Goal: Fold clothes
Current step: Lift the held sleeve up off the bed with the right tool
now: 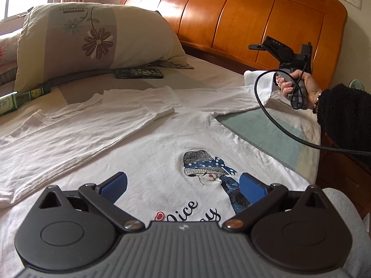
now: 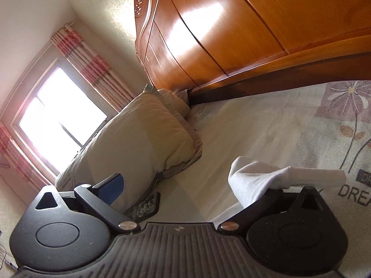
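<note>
So going from the left side of the left wrist view: there's a green glass bottle (image 1: 16,99) lying on its side at the bed's edge, right below a big cream pillow (image 1: 92,39) with a purple flower print. Tucked at the foot of that pillow is a small dark rectangular case (image 1: 139,73) with a cartoon pattern, flat on the bedsheet (image 1: 262,129).

The white T-shirt (image 1: 143,143) is spread print side up across the middle of the bed. Its left sleeve is already folded in over the body, and the print (a girl in a hat with a blue polka-dot bow, plus some lettering) sits just ahead of the left gripper (image 1: 183,186). That gripper hovers low over the lower part of the shirt, blue pads spread wide with nothing between them.

Further right, the right hand (image 1: 299,85) in a dark fuzzy sleeve holds the right gripper (image 2: 185,185) up by the wooden headboard (image 1: 231,23), a black cable looping down from it. In the right wrist view its jaws are spread too, but the shirt's right sleeve (image 2: 266,178) is draped over the right-hand finger, lifted off the sheet; I can't tell whether it's actually pinched or just hanging there. Behind it: pillow, window (image 2: 58,120) and pink striped curtains.
</note>
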